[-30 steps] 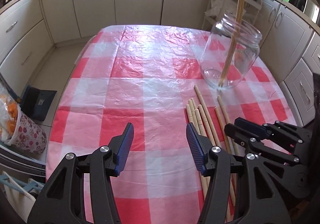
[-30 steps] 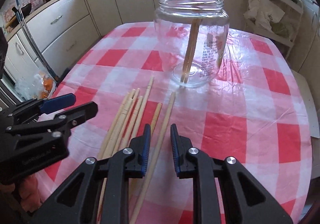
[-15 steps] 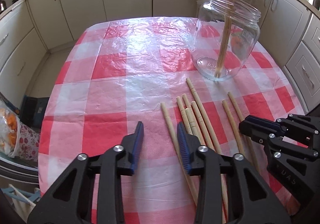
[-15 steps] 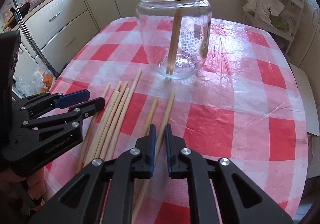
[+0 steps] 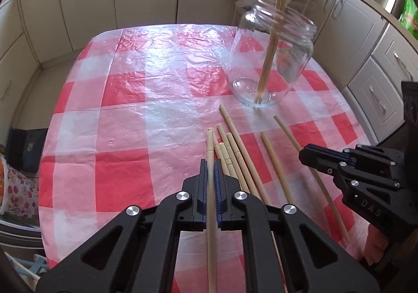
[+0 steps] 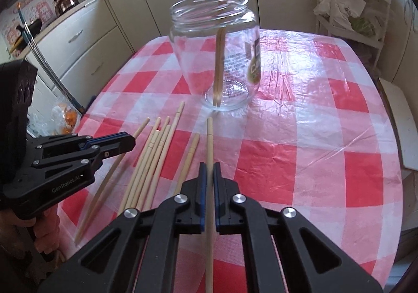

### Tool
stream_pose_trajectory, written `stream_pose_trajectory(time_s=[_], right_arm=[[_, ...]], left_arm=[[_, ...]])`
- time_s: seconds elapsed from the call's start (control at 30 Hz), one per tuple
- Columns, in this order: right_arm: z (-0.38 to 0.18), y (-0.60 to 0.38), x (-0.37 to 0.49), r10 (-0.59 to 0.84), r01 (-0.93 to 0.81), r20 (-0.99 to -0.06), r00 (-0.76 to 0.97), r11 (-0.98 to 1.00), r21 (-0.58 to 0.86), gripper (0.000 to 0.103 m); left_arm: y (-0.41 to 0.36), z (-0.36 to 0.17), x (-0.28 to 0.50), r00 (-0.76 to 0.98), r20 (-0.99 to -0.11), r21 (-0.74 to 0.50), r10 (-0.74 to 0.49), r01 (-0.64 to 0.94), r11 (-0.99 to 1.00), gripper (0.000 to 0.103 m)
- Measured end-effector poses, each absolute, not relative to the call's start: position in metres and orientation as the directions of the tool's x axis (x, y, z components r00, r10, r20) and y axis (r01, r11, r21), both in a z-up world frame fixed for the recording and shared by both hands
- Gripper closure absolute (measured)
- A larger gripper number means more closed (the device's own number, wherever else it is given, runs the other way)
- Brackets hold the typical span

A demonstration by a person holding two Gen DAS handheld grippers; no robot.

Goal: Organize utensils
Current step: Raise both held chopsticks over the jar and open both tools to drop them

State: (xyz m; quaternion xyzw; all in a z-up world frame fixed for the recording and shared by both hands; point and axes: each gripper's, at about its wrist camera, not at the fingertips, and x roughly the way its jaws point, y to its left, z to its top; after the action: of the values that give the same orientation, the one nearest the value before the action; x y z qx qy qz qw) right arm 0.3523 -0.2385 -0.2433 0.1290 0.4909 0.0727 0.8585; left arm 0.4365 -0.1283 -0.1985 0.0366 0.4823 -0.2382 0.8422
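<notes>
chopsticks were the whole job here, plain pale wood ones, long and thin, round-ish with little ringed grooves near the thick ends. two of them already stood leaning inside the glass jar (image 6: 214,57), a clear wide-mouth one with a threaded rim and a printed label on its far side, sitting on the table (image 5: 125,115) under a shiny, crinkly red-and-white checked plastic cloth.

left gripper (image 5: 211,183) had its jaws squeezed together on one chopstick (image 5: 210,151), blue ribbed pads either side of it, gripped somewhere around the middle with the tip poking out front. right gripper (image 6: 208,188) was doing the same, jaws clamped on another chopstick (image 6: 209,141) pointing roughly at the jar. i couldn't tell if either stick was lifted clear of the cloth or just pinched where it lay.

loose bundle (image 6: 154,159) of about four sticks lay side by side between the two grippers, plus a single one (image 6: 189,159) just beside the right gripper's stick.

handling-wise, i'd guess these weigh next to nothing and are stiff, so no sag, but smooth and skinny, so they could pivot in the pads. a mid-length grip seemed sensible. the jar looked light and tippy-ish, and it's glass, so feeding sticks in gently mattered.
</notes>
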Motion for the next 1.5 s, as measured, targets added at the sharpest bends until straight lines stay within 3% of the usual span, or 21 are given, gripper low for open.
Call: stream_pose_trajectory(time_s=[0.13, 0.2, 0.27, 0.37, 0.47, 0.67, 0.77, 0.87, 1.17, 1.5], right_arm=[[-0.241, -0.259, 0.344, 0.323, 0.067, -0.784, 0.531, 0.906, 0.419, 0.097], [-0.234, -0.273, 0.337, 0.357, 0.094, -0.727, 0.587, 0.862, 0.499, 0.097], [-0.223, -0.283, 0.329, 0.341, 0.106, -0.677, 0.652, 0.843, 0.527, 0.097], [-0.192, -0.294, 0.312, 0.288, 0.074, -0.545, 0.788, 0.833, 0.548, 0.097], [-0.151, -0.300, 0.289, 0.188, 0.045, -0.387, 0.903, 0.853, 0.520, 0.097], [-0.070, -0.304, 0.263, -0.017, 0.058, -0.093, 0.995, 0.889, 0.454, 0.097], [-0.042, -0.302, 0.271, -0.061, 0.046, 0.019, 0.998, 0.894, 0.445, 0.097], [-0.034, -0.302, 0.294, -0.083, 0.047, 0.060, 0.995, 0.890, 0.453, 0.097], [-0.063, -0.315, 0.369, -0.125, 0.099, 0.012, 0.992, 0.838, 0.536, 0.097], [-0.084, -0.310, 0.379, -0.132, 0.114, -0.003, 0.991, 0.839, 0.531, 0.097]], left_arm=[[-0.117, -0.176, 0.433, 0.462, -0.783, -0.218, -0.416, 0.423, 0.880, 0.098], [-0.110, -0.154, 0.428, 0.519, -0.716, -0.261, -0.467, 0.422, 0.868, 0.098], [-0.106, -0.126, 0.423, 0.595, -0.621, -0.284, -0.509, 0.435, 0.855, 0.098], [-0.100, -0.078, 0.415, 0.715, -0.402, -0.343, -0.573, 0.463, 0.818, 0.098], [-0.102, -0.035, 0.408, 0.816, -0.183, -0.369, -0.548, 0.460, 0.808, 0.098], [-0.108, 0.013, 0.415, 0.898, 0.047, -0.429, -0.437, 0.413, 0.803, 0.098], [-0.118, 0.020, 0.425, 0.905, 0.077, -0.455, -0.419, 0.406, 0.792, 0.098], [-0.135, 0.016, 0.445, 0.912, 0.063, -0.461, -0.405, 0.386, 0.799, 0.098], [-0.158, -0.027, 0.493, 0.924, -0.008, -0.461, -0.381, 0.335, 0.822, 0.098], [-0.167, -0.048, 0.516, 0.920, -0.016, -0.456, -0.392, 0.343, 0.821, 0.098]])
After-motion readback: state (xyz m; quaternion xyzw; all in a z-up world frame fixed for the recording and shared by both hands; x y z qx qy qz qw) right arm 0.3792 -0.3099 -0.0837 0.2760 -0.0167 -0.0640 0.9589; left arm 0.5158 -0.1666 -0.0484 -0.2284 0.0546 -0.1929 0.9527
